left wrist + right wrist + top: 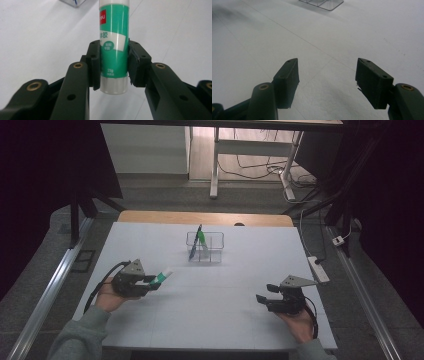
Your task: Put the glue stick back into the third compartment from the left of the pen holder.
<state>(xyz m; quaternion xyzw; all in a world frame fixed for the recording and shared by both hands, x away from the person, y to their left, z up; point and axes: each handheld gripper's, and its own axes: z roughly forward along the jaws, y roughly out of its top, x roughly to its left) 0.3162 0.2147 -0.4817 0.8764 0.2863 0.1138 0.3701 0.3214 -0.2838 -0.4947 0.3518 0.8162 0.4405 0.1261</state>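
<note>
High view: left gripper point(156, 282) held low over the near left part of the white table point(225, 320), forearm in a grey-green sleeve point(82, 332) entering from the bottom left corner, hand point(107, 297) wrapped under the black body from behind, wrist bent so the jaws point toward the table's middle. Clamped on a glue stick point(162, 277), green-and-white, sticking out past the jaw tips and slanting up and right, white end farthest from the hand. Grey three-cornered plate on top, black cable looping back beside the wrist.

Left gripper view: glue stick point(114, 45) standing straight between the two pads point(95, 62), both pressed on its green label near the lower end, white cap end just below the pads, free of the table behind it.

Right gripper point(262, 293) at the near right of the table, well apart from the left one, hand point(300, 322) cupped beneath, jaws aimed left and a little away. Right gripper view: jaws spread wide, nothing between them but bare table surface.

Clear organiser point(205, 246) at the table's far middle, a blue pen point(195, 242) and a green marker point(201, 239) leaning in it.
</note>
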